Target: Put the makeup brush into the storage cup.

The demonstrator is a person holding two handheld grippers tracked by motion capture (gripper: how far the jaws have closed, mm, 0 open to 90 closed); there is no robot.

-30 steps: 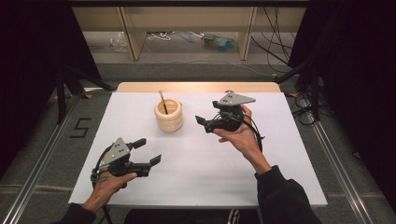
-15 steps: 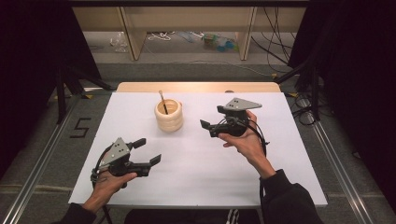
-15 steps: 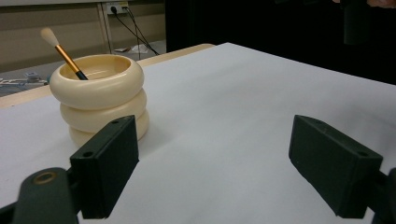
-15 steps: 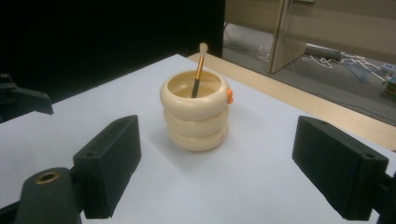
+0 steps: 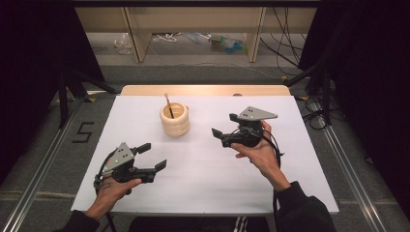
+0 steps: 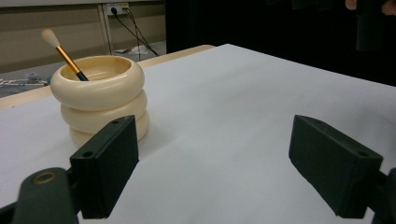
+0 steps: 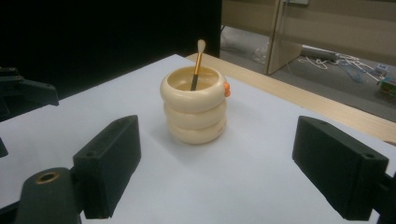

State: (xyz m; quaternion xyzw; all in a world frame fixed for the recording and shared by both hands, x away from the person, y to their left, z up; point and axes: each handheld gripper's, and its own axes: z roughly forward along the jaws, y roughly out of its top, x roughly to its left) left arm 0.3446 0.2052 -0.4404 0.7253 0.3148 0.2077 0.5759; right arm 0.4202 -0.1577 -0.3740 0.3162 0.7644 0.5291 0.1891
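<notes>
Holder: a cream holder (image 5: 174, 120) shaped like 3 stacked rounded rings, smooth and faintly glossy, open at the top; a small orange bit shows at its rim in my right gripper view.
Brush: 1 brush (image 5: 168, 105) stands tilted inside it, with a dark lower handle, a gold-orange band and a pale tuft (image 6: 48, 36) on top.
Table: white matte sheet (image 5: 203, 169) over a light wooden top (image 5: 203, 90); the holder sits toward the far middle of it.
My left gripper (image 5: 150, 157): jaws spread wide, nothing between them, low near the near-left edge; the holder lies ahead, well apart, behind my left jaw in the left gripper view.
My right gripper (image 5: 225, 125): jaws spread wide and empty, raised off the sheet, pointing toward the holder, which sits near and centred between the 2 black blocky jaws.
</notes>
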